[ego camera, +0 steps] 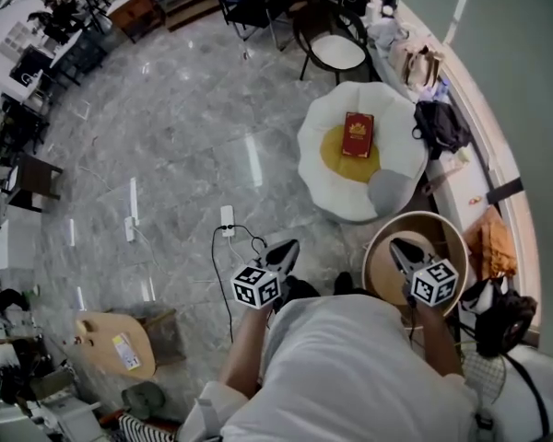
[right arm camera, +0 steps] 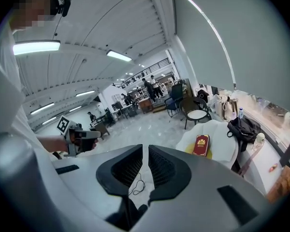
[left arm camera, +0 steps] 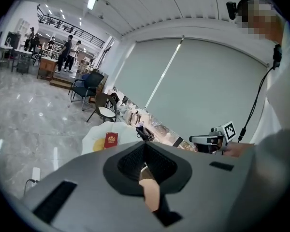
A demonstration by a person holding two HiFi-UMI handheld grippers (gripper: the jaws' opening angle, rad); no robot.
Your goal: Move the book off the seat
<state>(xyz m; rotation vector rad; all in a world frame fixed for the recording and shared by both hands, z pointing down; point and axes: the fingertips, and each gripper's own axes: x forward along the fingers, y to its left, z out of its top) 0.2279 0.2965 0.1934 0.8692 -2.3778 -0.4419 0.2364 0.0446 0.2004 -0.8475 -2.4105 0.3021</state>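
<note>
A red book [ego camera: 357, 134] lies flat on a yellow cushion in the middle of a white flower-shaped seat [ego camera: 392, 122], well ahead of both grippers. The book [left arm camera: 110, 139] is small and far off in the left gripper view, and the book [right arm camera: 201, 145] also shows in the right gripper view. My left gripper [ego camera: 281, 251] is held above the floor near the person's body, shut and empty. My right gripper [ego camera: 404, 251] hovers over a round wooden table [ego camera: 447, 231], shut with nothing between its jaws. Neither gripper touches the book or the seat.
A black bag [ego camera: 440, 122] and other items sit on the ledge to the right of the seat. Beyond the seat stands a black chair [ego camera: 332, 49] with a white pad. A power strip with a cable [ego camera: 227, 221] lies on the floor, with a wooden stool [ego camera: 115, 343] at lower left.
</note>
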